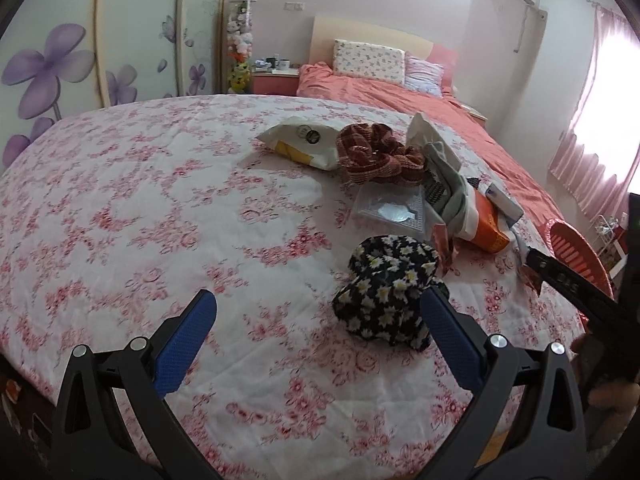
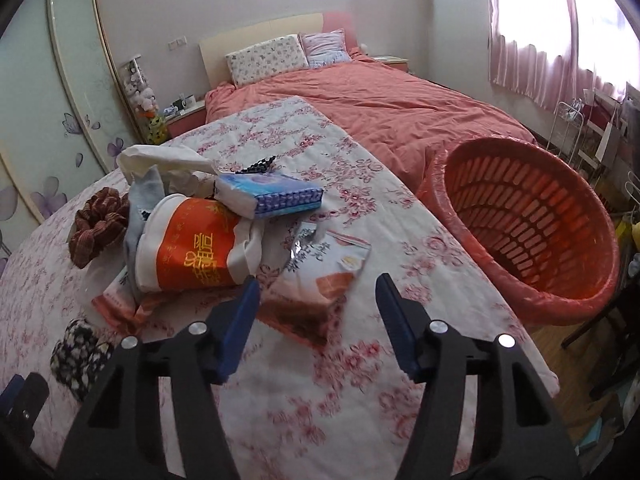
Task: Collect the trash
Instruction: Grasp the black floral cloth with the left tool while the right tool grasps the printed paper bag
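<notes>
Hovering over the bed (image 2: 360, 400), your right gripper (image 2: 318, 312) holds its jaws apart, empty, above a torn snack wrapper (image 2: 320, 276) beside the red basket (image 2: 532, 220). Your left gripper (image 1: 318, 328) gapes empty too, near the floral hat (image 1: 388, 280).

Slatted plastic basket (image 2: 532, 216); glossy foil snack wrapper (image 2: 320, 276); quilted cloth bedspread (image 2: 320, 400).

Bright daylight, glaring curtained window (image 2: 568, 28), fisheye-bent dark corners, slight blur

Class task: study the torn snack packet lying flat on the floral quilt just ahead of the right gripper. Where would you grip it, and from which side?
Probably the snack packet is best taken by its raised, torn top edge, coming down from above: it lies flat on the quilt, so only that crumpled edge offers the right gripper something to pinch.
</notes>
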Tool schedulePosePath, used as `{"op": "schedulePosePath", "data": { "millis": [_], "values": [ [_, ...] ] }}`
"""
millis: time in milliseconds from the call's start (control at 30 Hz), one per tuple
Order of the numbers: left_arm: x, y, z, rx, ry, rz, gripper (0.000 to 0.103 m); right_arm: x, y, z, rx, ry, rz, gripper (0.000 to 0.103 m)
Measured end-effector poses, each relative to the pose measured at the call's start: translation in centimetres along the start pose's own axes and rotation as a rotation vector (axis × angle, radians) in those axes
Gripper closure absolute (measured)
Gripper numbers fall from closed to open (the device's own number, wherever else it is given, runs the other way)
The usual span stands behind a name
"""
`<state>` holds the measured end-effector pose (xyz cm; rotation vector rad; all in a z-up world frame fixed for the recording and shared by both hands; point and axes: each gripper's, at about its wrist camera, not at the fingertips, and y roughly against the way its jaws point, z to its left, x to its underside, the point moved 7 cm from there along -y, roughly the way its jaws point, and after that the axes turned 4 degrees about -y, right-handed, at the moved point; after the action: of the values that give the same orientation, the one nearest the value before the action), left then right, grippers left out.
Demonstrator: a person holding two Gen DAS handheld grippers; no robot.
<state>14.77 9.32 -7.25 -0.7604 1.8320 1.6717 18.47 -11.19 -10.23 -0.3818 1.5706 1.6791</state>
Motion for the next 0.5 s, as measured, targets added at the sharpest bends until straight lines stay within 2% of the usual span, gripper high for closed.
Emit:
{"op": "schedulePosePath", "data": {
  "millis": [133, 167, 333, 500],
  "values": [
    [-0.3, -0.6, -0.7, 0.021, -0.017, 0.004, 0.004, 0.5, -1.1, -0.3, 0.019, 0.013, 0.041, 0.062],
    [-0.3, -0.8, -0.8, 0.027, -0.019, 0.008, 0.005, 0.5, -1.3, -0.5, 0.019, 0.012, 0.048, 0.063],
    [-0.2, -2.0, -1.8, 0.072, -0.024, 0.049, 0.014, 0.8, -1.2, -1.7, 0.022, 0.000, 0.044, 0.064],
    [0.1, -2.8, -2.3, 0.092, -0.037, 0.074, 0.015, 0.6, -0.4, -2.3, 0.017, -0.002, 0.032, 0.065]
  ]
}}
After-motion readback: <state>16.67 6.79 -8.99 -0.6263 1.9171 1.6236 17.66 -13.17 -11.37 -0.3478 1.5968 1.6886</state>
